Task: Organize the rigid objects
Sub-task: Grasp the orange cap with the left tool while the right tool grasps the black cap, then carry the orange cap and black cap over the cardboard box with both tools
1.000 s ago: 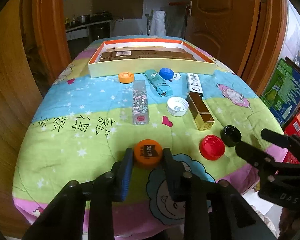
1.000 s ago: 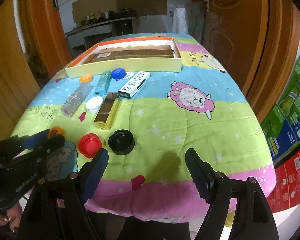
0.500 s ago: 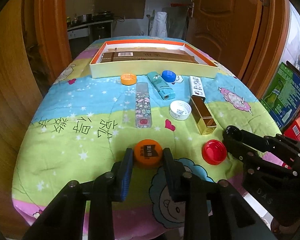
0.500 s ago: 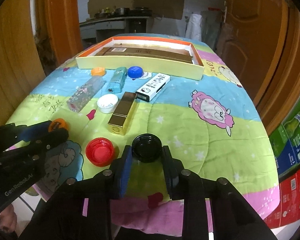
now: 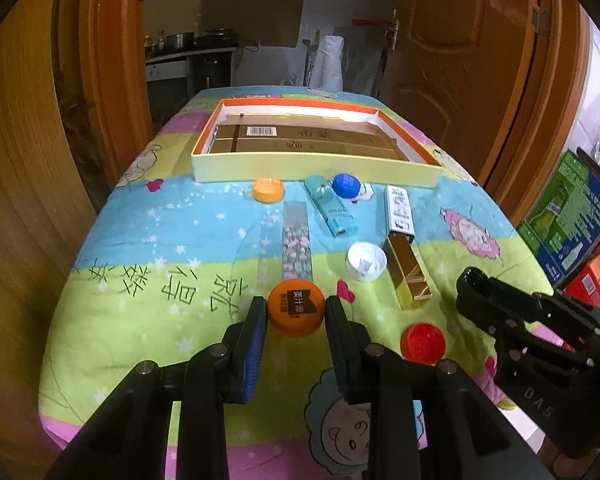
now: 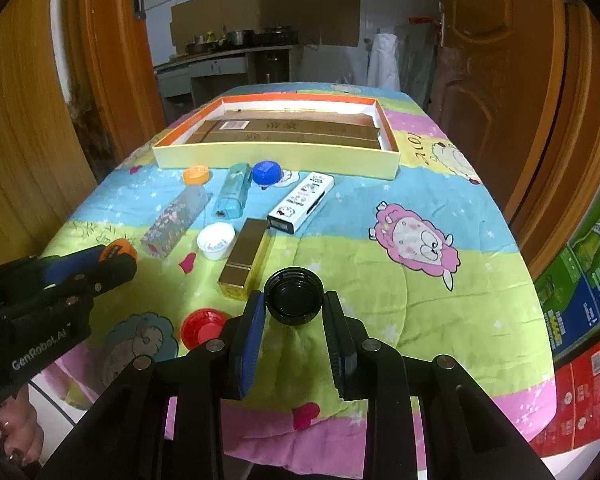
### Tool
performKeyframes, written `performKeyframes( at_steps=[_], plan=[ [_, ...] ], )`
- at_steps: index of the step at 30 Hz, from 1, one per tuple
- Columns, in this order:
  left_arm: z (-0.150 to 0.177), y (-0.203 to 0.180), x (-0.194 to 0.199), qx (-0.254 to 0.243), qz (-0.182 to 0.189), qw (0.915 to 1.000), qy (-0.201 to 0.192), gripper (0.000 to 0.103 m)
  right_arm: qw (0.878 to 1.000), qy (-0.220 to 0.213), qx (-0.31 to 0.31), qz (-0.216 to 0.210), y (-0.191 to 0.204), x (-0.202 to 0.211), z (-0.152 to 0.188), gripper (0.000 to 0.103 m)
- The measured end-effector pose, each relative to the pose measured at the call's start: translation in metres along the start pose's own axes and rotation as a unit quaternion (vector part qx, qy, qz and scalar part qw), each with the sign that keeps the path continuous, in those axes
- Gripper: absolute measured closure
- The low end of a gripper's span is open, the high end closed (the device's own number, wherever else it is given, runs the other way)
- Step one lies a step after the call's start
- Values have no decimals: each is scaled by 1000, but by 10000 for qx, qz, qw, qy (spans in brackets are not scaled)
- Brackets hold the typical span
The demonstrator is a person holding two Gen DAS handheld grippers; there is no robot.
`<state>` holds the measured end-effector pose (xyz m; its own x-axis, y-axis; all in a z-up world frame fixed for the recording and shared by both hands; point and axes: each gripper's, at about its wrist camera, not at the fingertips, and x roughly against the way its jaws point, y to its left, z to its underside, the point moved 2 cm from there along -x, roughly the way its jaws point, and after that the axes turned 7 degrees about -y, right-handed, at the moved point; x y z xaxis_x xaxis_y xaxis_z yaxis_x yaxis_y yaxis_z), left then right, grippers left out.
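- Six caps counted: big orange cap, black cap, red cap, white cap, blue cap, small orange cap.
- Four long items lying flat mid-frame: clear floral tube, teal tube, white printed box, gold box.
- One shallow tray at upper centre, cream walls, orange rim; holds two long brown boxes lying side by side across it, nothing else seen inside.
- Left gripper at bottom centre of left view, clamped on big orange cap, pads touching both sides; label faces up.
- Right gripper at bottom centre of right view, jaws just closed in, now pinching black cap, open side of cap facing camera.
- Red cap on quilt between the two grippers, lower right in left view, apart from both.
- Floral tube long axis straight up-frame in left view, near end just behind big orange cap.
- Teal tube tilted, far end leaning left, beside blue cap.
- White box and gold box nearly end to end, long axes up-frame, white cap just left of gold box.
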<state>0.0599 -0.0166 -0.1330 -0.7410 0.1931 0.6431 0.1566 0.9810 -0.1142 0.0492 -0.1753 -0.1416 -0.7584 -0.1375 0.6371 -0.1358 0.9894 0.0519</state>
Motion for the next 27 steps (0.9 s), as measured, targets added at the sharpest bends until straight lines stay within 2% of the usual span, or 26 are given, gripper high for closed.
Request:
performKeyframes(
  at_steps=[13,21,27],
  plan=[
    [-40,2,-5,27,-238,9995,-199,73,9996,-247,-137,-88,-5,-1,-31,73],
    [-74,2,-12,21,-353,9984,-433,73,9983,-543,-167,-122,-9,-8,-67,73],
    [-99,8,-26,91,-418,9980,-471,73,9974,-672,-226,-146,-17,-21,-94,73]
  ],
)
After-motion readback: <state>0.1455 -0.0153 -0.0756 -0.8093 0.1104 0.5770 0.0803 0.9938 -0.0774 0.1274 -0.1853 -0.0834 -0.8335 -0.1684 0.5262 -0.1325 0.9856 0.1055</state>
